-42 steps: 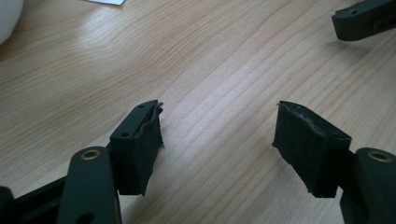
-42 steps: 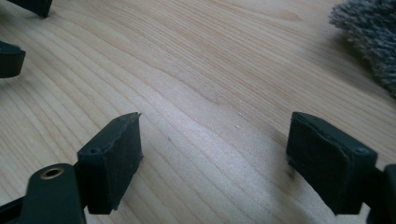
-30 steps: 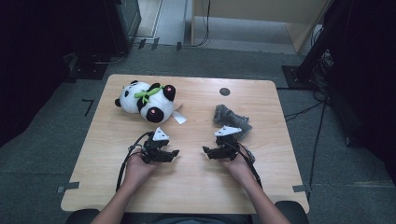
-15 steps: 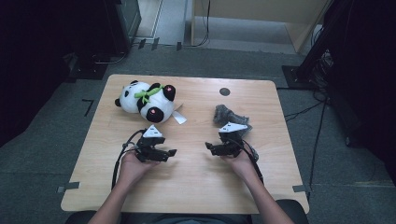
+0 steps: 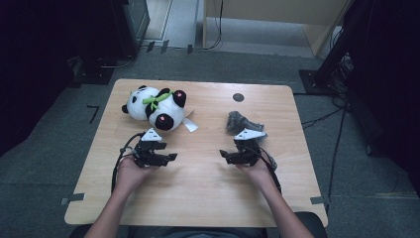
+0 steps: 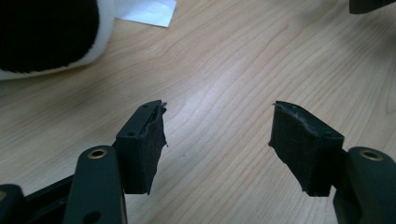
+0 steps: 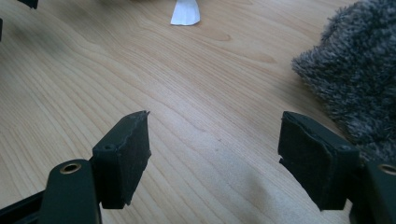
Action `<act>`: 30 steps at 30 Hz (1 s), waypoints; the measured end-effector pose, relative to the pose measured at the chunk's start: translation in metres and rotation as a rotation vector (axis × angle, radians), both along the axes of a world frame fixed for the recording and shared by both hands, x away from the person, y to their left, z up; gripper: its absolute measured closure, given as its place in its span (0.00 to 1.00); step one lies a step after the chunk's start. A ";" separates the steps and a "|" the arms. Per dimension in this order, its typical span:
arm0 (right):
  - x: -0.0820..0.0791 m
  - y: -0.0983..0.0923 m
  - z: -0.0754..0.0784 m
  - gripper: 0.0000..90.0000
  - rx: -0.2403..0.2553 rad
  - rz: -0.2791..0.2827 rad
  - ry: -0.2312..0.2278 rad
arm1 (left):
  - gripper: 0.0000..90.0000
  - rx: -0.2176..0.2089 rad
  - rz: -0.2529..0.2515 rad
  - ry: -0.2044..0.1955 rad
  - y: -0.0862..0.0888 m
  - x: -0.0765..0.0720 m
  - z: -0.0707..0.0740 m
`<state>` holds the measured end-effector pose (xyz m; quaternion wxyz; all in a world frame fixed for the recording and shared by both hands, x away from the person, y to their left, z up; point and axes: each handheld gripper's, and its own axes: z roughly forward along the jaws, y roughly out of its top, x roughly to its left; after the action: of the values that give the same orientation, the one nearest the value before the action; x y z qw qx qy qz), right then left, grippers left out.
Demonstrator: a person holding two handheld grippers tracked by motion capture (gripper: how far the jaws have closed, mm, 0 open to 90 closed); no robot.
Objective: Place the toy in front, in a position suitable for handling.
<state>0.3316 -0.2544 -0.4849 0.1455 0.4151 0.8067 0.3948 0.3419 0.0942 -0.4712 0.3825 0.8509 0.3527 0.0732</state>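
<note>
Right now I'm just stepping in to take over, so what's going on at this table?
A person sits at a wooden table with a gripper in each hand. The left gripper is near a toy panda, and its jaws have just been closing on nothing. The right gripper is open beside a grey fluffy cloth. Neither thing is held yet.

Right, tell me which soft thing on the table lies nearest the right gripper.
The grey fuzzy cloth, just beyond the right gripper. The panda toy lies across the table, by the left gripper.
</note>
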 end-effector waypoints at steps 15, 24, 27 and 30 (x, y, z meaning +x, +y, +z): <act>-0.001 0.001 -0.002 0.32 -0.018 0.019 0.025 | 0.43 -0.027 0.043 -0.018 0.025 0.013 0.023; 0.000 0.000 -0.001 0.34 -0.008 0.026 0.019 | 0.44 0.008 0.065 -0.030 0.032 0.020 0.031; 0.000 -0.001 -0.001 0.34 0.000 0.023 0.018 | 0.45 0.011 0.068 -0.035 0.034 0.024 0.035; 0.000 -0.002 0.000 0.34 0.003 0.023 0.015 | 0.46 0.018 0.071 -0.044 0.036 0.028 0.041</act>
<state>0.3315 -0.2565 -0.4848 0.1344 0.4091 0.8117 0.3946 0.3698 0.1304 -0.4304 0.3796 0.8395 0.3733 0.1086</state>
